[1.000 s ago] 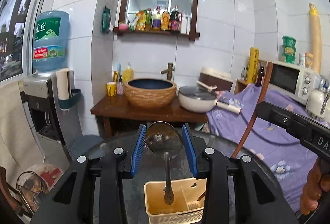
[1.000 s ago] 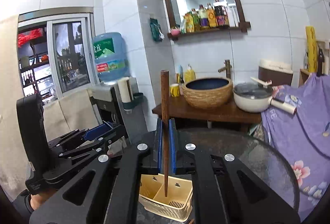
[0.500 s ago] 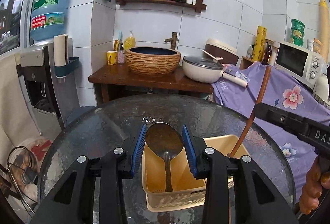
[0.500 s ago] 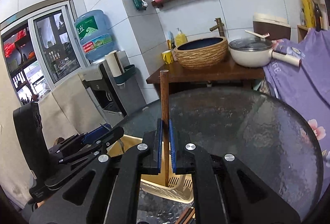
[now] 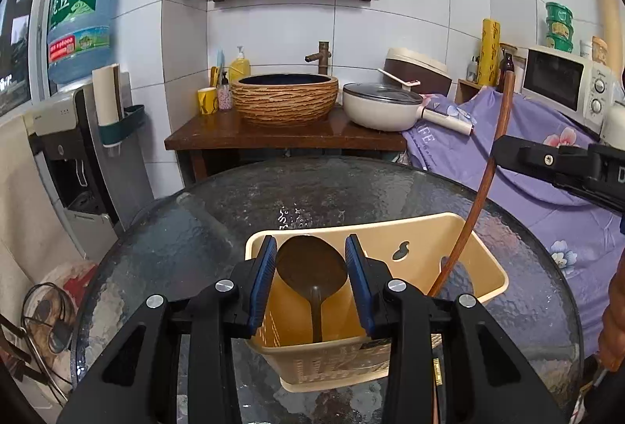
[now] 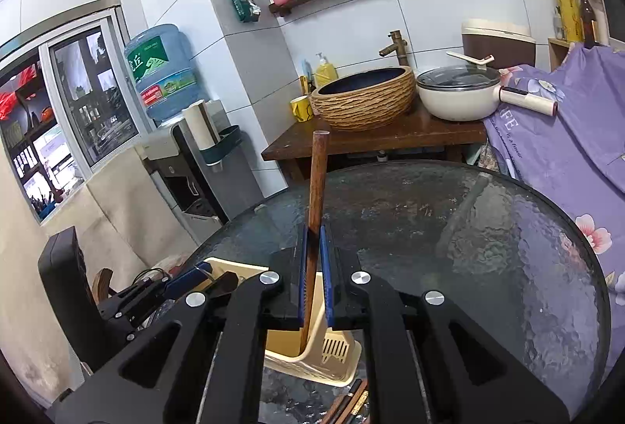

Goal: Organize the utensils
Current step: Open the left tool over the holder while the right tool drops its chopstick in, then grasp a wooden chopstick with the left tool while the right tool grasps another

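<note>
Beige plastic caddy on near glass table. Left gripper clamped on dark metal spoon, right gripper on brown wooden stick; lower ends inside, unreleased. Chopsticks nearer, unsorted.

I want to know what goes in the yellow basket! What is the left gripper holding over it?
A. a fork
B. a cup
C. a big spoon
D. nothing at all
C: the left gripper has its blue pads on either side of a dark spoon, handle hanging down into the yellow basket.
</note>
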A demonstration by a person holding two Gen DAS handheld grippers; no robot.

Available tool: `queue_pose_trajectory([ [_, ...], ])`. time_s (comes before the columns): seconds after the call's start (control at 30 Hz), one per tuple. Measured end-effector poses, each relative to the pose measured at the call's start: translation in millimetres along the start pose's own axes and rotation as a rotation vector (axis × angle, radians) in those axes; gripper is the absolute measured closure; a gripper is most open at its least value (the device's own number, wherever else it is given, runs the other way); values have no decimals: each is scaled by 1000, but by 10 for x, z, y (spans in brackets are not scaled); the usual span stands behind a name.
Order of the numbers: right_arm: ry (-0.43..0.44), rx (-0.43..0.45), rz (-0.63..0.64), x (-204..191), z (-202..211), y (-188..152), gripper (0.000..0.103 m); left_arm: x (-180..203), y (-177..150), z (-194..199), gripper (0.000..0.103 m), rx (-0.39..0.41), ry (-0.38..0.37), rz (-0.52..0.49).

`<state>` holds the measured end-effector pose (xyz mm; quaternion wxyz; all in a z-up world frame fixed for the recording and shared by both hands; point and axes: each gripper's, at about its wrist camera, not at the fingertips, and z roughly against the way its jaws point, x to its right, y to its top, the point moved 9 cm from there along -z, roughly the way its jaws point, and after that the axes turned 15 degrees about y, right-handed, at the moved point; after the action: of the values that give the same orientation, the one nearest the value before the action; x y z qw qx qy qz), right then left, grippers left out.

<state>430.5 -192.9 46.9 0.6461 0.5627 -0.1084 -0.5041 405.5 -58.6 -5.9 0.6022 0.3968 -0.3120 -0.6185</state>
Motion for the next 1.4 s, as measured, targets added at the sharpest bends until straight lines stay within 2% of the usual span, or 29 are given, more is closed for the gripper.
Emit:
queue_pose_trajectory([
  [0.1, -7, 2, -1, 21, 3, -5, 96, 16, 1, 15, 66, 2, -9, 7],
  [0.13, -9, 5, -5, 26, 10, -7, 95, 12, 7, 23, 56, 2, -11, 12],
  [0.2, -9, -2, 4, 6, -2, -13, 94, -1, 31, 57, 44, 15, -17, 25],
  [0.27, -36, 4, 28, -4, 20, -26, 78, -16, 57, 147, 32, 42, -14, 38],
  [0.3, -43, 19, 35, -14, 50, -30, 53, -34, 72, 194, 24, 57, -5, 42],
  [0.33, -42, 39, 36, -24, 85, -26, 43, -53, 94, 270, 21, 82, 0, 48],
  [0.47, -68, 72, 80, -102, 238, -61, 43, -109, 91, 432, 16, 102, -3, 63],
  [0.57, -98, 61, 115, -150, 356, -162, 42, -231, 4, 506, 8, 91, 58, 67],
  [0.6, -110, 50, 130, -159, 392, -220, 42, -296, -69, 510, 7, 66, 84, 65],
  [0.77, -188, -79, 136, -33, 420, -736, 38, -587, -552, 425, 7, -78, 192, 51],
  [0.97, -245, -277, 37, 274, 298, -1535, 42, -840, -1203, 410, 10, -194, 219, 77],
  [1.13, -274, -348, 1, 374, 198, -1861, 55, -778, -1612, 333, 40, -304, 179, 69],
  [1.23, -283, -377, -8, 400, 125, -1960, 62, -755, -1711, 303, 47, -323, 182, 63],
  [1.4, -298, -409, -7, 413, 22, -2030, 67, -716, -1752, 266, 49, -333, 184, 57],
])
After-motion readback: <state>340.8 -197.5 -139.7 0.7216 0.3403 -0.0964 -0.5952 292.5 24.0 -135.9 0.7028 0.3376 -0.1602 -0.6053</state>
